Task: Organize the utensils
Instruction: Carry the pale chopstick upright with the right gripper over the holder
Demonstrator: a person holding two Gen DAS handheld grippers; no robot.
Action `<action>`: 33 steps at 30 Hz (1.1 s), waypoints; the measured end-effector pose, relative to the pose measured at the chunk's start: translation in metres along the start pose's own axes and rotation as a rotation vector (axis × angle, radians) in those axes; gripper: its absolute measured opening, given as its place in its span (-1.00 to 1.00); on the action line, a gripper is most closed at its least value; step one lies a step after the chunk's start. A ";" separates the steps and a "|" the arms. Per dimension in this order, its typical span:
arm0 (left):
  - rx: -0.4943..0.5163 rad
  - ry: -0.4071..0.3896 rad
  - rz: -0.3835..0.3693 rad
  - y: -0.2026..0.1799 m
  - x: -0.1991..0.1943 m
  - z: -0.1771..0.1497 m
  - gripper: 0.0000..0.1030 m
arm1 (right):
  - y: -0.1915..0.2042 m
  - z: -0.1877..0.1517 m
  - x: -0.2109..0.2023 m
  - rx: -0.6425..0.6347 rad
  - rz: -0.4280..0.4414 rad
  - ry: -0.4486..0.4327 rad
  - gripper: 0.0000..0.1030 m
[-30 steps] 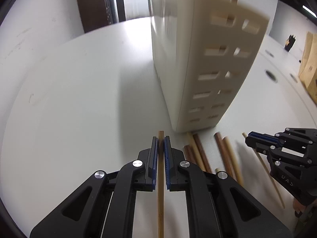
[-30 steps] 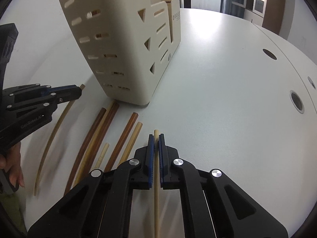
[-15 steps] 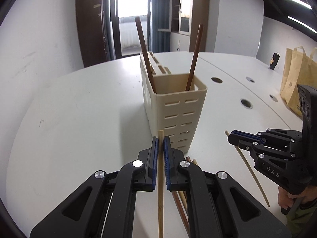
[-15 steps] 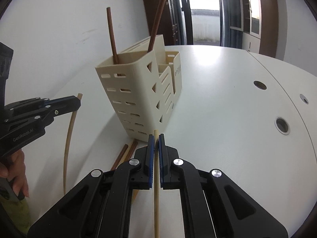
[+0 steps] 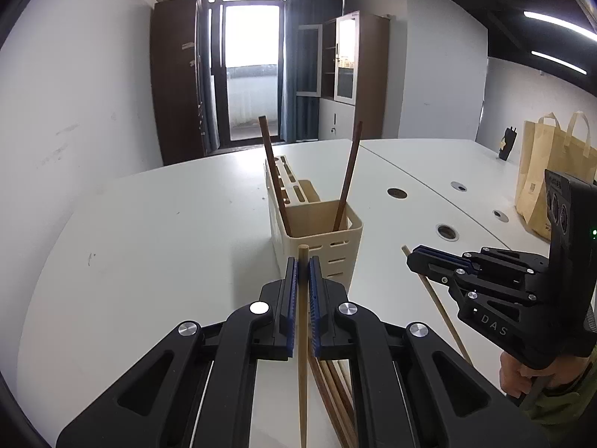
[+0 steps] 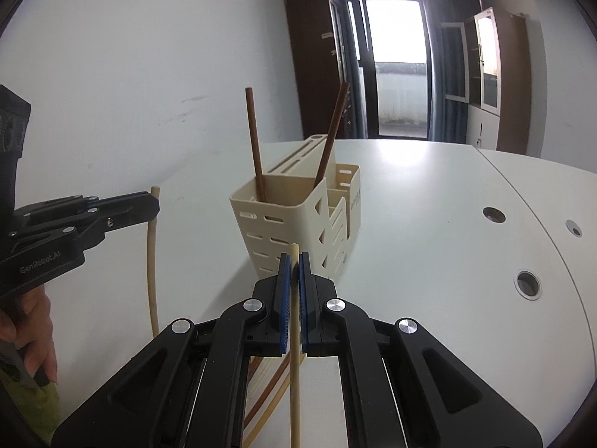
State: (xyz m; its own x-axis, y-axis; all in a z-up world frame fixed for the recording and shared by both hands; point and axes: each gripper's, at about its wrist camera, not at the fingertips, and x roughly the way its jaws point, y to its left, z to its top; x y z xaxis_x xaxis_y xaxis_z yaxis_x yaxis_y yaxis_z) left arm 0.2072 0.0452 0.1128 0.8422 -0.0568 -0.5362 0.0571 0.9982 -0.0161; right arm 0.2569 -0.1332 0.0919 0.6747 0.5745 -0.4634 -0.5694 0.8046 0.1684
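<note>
White table [image 5: 156, 231] in an office room, door and cabinets at twelve o'clock. Nearest the lens in the left wrist view, the left hand-held gripper [image 5: 303, 261] is pressed together on a light wooden chopstick [image 5: 303, 354], which runs back along the jaws towards six o'clock with its tip just past the pads. Likewise the right hand-held gripper [image 6: 294, 259] is closed on a pale wooden chopstick [image 6: 294, 366]. Below the jaws, a loose bundle of brown and pale chopsticks [image 5: 332, 388] lies on the table. Beyond the tips stands the cream slotted plastic utensil holder [image 5: 328, 239], its near compartment holding two dark brown chopsticks [image 5: 347, 175] leaning apart. A tan paper bag [image 5: 548, 175] sits at two o'clock.

Step in hand, judged: carrying both sticks to the holder. To do it well, each stick should be tipped towards upright above the near compartment, its lower end clear of the rim and of the two leaning sticks, before the jaws let go; entering one at a time would avoid a clash.
</note>
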 end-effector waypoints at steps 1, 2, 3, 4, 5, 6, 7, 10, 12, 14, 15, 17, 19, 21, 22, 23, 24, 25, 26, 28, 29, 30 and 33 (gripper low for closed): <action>-0.001 -0.010 -0.001 0.000 -0.002 0.002 -0.89 | 0.000 0.003 -0.002 0.004 0.009 -0.017 -0.90; -0.001 -0.018 -0.003 -0.001 -0.005 0.004 -0.89 | -0.001 0.006 -0.004 0.008 0.017 -0.035 -0.90; -0.001 -0.028 -0.003 -0.001 -0.007 0.006 -0.89 | 0.001 0.008 -0.007 0.010 0.022 -0.054 -0.90; -0.003 -0.040 -0.002 -0.001 -0.009 0.008 -0.89 | 0.001 0.011 -0.009 0.011 0.026 -0.076 -0.90; -0.006 -0.051 -0.002 0.000 -0.011 0.011 -0.89 | 0.002 0.014 -0.011 0.009 0.029 -0.100 -0.90; -0.009 -0.064 0.000 0.000 -0.014 0.013 -0.89 | 0.003 0.017 -0.014 0.009 0.032 -0.126 -0.90; -0.012 -0.079 0.002 0.001 -0.016 0.016 -0.89 | 0.004 0.020 -0.017 0.008 0.034 -0.151 -0.90; -0.017 -0.117 0.003 0.001 -0.023 0.024 -0.89 | 0.004 0.029 -0.024 0.028 0.016 -0.235 -0.90; -0.028 -0.148 0.004 0.001 -0.027 0.030 -0.89 | 0.004 0.034 -0.026 0.041 -0.010 -0.280 -0.90; -0.031 -0.170 -0.001 0.000 -0.028 0.034 -0.89 | 0.006 0.036 -0.029 0.033 -0.023 -0.320 -0.90; -0.025 -0.179 -0.003 -0.001 -0.029 0.037 -0.89 | 0.007 0.037 -0.031 0.031 -0.024 -0.346 -0.90; -0.032 -0.206 -0.003 -0.002 -0.032 0.041 -0.89 | 0.007 0.039 -0.034 0.025 -0.015 -0.391 -0.90; -0.030 -0.224 -0.002 -0.003 -0.032 0.045 -0.89 | 0.006 0.042 -0.035 0.025 0.000 -0.425 -0.90; -0.032 -0.248 0.014 -0.004 -0.032 0.048 -0.89 | 0.002 0.045 -0.033 0.031 0.018 -0.445 -0.90; -0.039 -0.263 0.026 -0.005 -0.032 0.049 -0.89 | 0.001 0.046 -0.033 0.033 0.022 -0.457 -0.90; -0.045 -0.277 0.031 -0.005 -0.033 0.051 -0.89 | 0.001 0.048 -0.031 0.033 0.030 -0.465 -0.90; -0.049 -0.296 0.034 -0.005 -0.033 0.053 -0.89 | 0.000 0.049 -0.031 0.032 0.029 -0.480 -0.90; -0.052 -0.313 0.041 -0.005 -0.034 0.053 -0.89 | 0.000 0.049 -0.030 0.030 0.030 -0.499 -0.90; -0.055 -0.334 0.056 -0.006 -0.036 0.055 -0.89 | -0.001 0.050 -0.030 0.028 0.036 -0.512 -0.90; -0.053 -0.375 0.063 -0.008 -0.040 0.059 -0.89 | -0.001 0.052 -0.030 0.026 0.034 -0.545 -0.90; -0.055 -0.388 0.060 -0.008 -0.041 0.061 -0.89 | -0.002 0.053 -0.030 0.028 0.036 -0.563 -0.90; -0.056 -0.399 0.059 -0.009 -0.042 0.062 -0.89 | -0.004 0.054 -0.030 0.032 0.040 -0.581 -0.90; -0.044 -0.445 0.080 -0.014 -0.049 0.067 -0.89 | -0.008 0.058 -0.032 0.042 0.056 -0.628 -0.90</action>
State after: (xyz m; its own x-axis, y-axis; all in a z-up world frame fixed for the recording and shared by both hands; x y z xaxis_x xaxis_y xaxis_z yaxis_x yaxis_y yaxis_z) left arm 0.2005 0.0329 0.1957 0.9921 0.0279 -0.1226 -0.0319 0.9990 -0.0301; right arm 0.2673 -0.1488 0.1557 0.7986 0.5844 0.1439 -0.6016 0.7685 0.2177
